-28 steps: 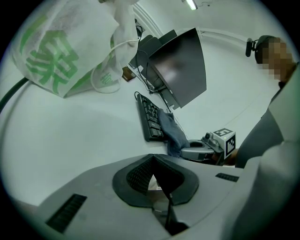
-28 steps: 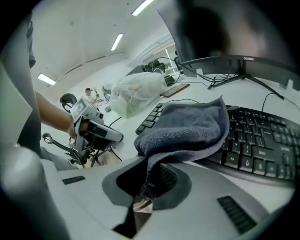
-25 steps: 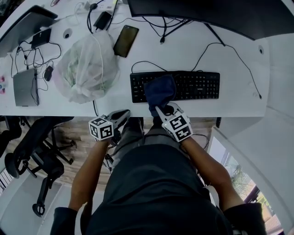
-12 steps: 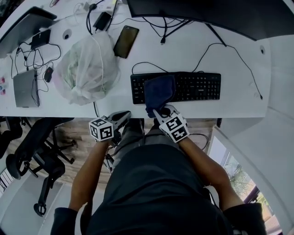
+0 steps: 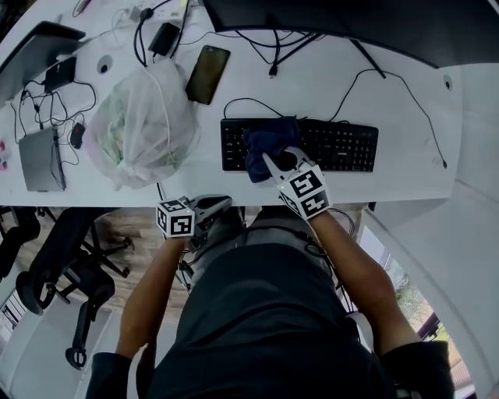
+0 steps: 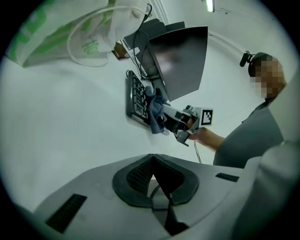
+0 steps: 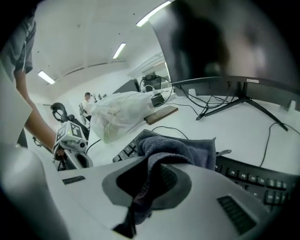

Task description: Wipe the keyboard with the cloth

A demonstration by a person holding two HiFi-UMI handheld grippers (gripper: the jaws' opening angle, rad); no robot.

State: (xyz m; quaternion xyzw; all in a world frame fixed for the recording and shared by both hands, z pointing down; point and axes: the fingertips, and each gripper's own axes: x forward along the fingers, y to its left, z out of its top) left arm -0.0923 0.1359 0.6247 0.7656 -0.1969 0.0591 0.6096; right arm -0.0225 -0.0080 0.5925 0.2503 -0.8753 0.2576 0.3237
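Observation:
A black keyboard (image 5: 343, 146) lies on the white desk (image 5: 312, 86), its cable running to the back. A dark blue cloth (image 5: 265, 145) is bunched on the keyboard's left-middle keys. My right gripper (image 5: 273, 164) is shut on the cloth and holds it against the keys; in the right gripper view the cloth (image 7: 180, 150) is pinched between the jaws over the keyboard (image 7: 253, 180). My left gripper (image 5: 222, 204) hangs off the desk's near edge, below the keyboard's left end, shut with nothing in it. In the left gripper view the keyboard (image 6: 135, 96) and the cloth (image 6: 155, 110) show in the distance.
A white plastic bag (image 5: 144, 121) sits left of the keyboard. A phone (image 5: 207, 74) lies behind it. A monitor (image 5: 351, 23) stands at the back. Cables, a charger (image 5: 164, 37) and a small grey box (image 5: 39, 160) are at the far left. An office chair (image 5: 54, 273) is below the desk.
My right gripper has pushed forward, moving the cloth from hanging over the keyboard's near edge up onto the keys, where it has bunched. The left gripper has stayed in place.

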